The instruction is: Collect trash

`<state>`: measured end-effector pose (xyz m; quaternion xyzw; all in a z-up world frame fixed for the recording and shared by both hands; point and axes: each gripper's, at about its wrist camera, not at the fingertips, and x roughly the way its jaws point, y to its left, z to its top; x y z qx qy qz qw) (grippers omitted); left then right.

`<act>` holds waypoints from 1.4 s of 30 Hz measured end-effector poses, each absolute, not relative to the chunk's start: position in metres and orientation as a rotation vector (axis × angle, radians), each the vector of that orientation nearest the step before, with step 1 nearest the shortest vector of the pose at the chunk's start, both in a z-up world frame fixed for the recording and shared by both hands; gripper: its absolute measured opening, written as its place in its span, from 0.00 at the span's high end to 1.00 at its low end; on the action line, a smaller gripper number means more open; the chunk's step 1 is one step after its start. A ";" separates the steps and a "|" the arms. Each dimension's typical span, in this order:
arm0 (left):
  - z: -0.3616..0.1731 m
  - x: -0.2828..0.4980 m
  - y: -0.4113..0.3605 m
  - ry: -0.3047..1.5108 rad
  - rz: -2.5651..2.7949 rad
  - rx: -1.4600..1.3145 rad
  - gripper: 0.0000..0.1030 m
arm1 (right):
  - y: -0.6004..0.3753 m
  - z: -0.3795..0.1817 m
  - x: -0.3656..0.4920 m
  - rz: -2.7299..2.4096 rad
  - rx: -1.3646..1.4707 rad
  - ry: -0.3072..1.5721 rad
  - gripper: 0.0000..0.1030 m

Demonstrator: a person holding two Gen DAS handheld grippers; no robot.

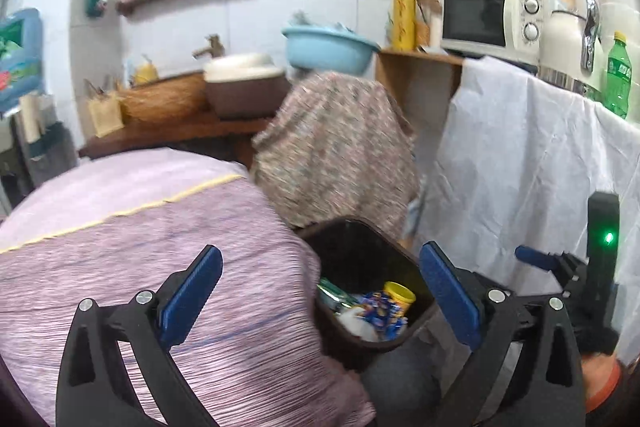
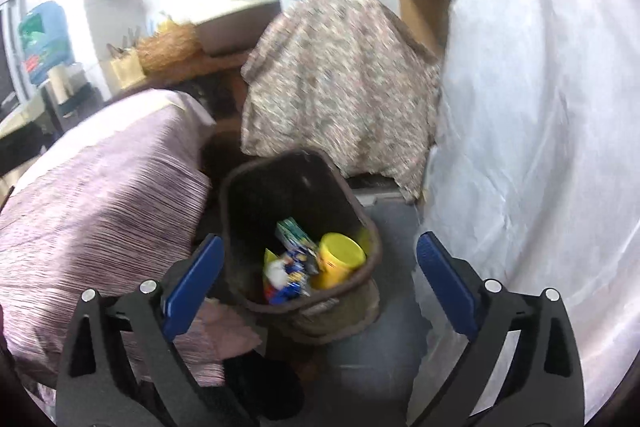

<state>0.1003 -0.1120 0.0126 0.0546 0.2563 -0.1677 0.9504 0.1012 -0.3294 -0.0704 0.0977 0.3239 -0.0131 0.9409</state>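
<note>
Left gripper [image 1: 320,301] and right gripper [image 2: 320,281]: both hanging above one brown bin [image 2: 362,217], fingers spread wide, nothing between. One yellow cup [image 2: 340,259], one green packet [image 2: 294,231], one blue wrapper [image 2: 294,267] lying in bin's near corner.

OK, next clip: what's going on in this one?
A person is collecting trash with a handheld gripper in each hand. Both the left gripper and the right gripper are open and empty, poised above a dark brown bin on the floor. The bin already holds a yellow cup, a green packet and blue wrappers. It stands between a purple-covered surface and a white drape.
</note>
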 end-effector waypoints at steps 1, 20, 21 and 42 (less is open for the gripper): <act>0.014 0.096 -0.106 0.511 -0.338 0.114 0.05 | -0.322 -0.064 0.099 -0.011 0.192 0.644 0.05; 0.025 0.014 -0.017 0.338 -0.051 0.076 0.05 | -0.230 0.012 0.019 0.153 0.073 0.401 0.05; 0.025 0.012 -0.015 0.332 -0.039 0.074 0.05 | -0.227 0.014 0.015 0.156 0.068 0.390 0.05; 0.023 0.000 -0.007 0.325 -0.012 0.046 0.05 | -0.218 0.016 -0.015 0.174 0.062 0.356 0.05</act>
